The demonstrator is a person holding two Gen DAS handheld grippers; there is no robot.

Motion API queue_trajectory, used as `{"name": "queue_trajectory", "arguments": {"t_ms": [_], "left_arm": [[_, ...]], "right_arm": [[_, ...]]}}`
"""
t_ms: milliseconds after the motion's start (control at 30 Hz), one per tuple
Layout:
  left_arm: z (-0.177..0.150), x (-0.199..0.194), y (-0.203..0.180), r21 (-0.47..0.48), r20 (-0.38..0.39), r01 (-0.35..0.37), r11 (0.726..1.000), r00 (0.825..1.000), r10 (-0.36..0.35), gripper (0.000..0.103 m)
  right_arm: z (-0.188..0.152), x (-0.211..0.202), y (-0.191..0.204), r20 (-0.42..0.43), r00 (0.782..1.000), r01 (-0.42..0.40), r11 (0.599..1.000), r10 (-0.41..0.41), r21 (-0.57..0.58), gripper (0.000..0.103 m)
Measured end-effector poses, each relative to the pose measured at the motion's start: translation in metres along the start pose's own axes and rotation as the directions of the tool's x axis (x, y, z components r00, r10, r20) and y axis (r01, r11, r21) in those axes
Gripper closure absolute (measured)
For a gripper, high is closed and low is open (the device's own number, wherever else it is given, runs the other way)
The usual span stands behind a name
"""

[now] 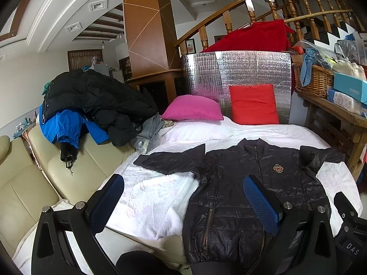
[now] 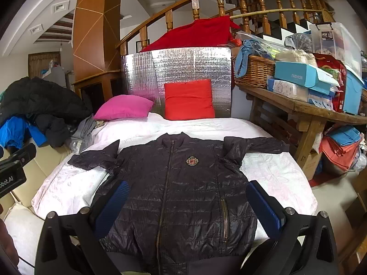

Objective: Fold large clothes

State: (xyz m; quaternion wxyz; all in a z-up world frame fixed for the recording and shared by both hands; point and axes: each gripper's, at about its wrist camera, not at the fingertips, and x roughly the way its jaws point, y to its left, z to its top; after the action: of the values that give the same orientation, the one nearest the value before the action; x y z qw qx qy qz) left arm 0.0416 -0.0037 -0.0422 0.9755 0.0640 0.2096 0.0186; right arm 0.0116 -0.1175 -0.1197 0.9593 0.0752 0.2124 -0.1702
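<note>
Left gripper [image 1: 183, 197] hovers wide open and empty, and so does the right gripper [image 2: 188, 204]; between them the dark quilted jacket [image 2: 179, 188] lies flat, zipped, sleeves out, on the white bed [image 2: 275, 176]. Looks light, soft, slippery: pinch a sleeve cuff or hem corner.

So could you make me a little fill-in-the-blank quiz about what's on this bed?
1. The dark quilted jacket lies flat with its front zipper ____.
2. The square cushion leaning on the silver foil panel is ____.
3. The pink pillow lies to the ____ of that cushion.
4. Both tools have their jaws ____.

Answers: closed; red; left; open
</note>
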Motion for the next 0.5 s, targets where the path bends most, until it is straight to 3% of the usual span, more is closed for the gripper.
{"name": "queue_trajectory", "arguments": {"t_ms": [500], "left_arm": [[0.0, 0.01, -0.004, 0.003, -0.016, 0.001, 1.0, 1.0, -0.001, 0.0]], "right_arm": [[-0.001, 0.008, -0.001, -0.021, 1.0, 0.0, 1.0, 0.0, 0.0, 0.0]]}}
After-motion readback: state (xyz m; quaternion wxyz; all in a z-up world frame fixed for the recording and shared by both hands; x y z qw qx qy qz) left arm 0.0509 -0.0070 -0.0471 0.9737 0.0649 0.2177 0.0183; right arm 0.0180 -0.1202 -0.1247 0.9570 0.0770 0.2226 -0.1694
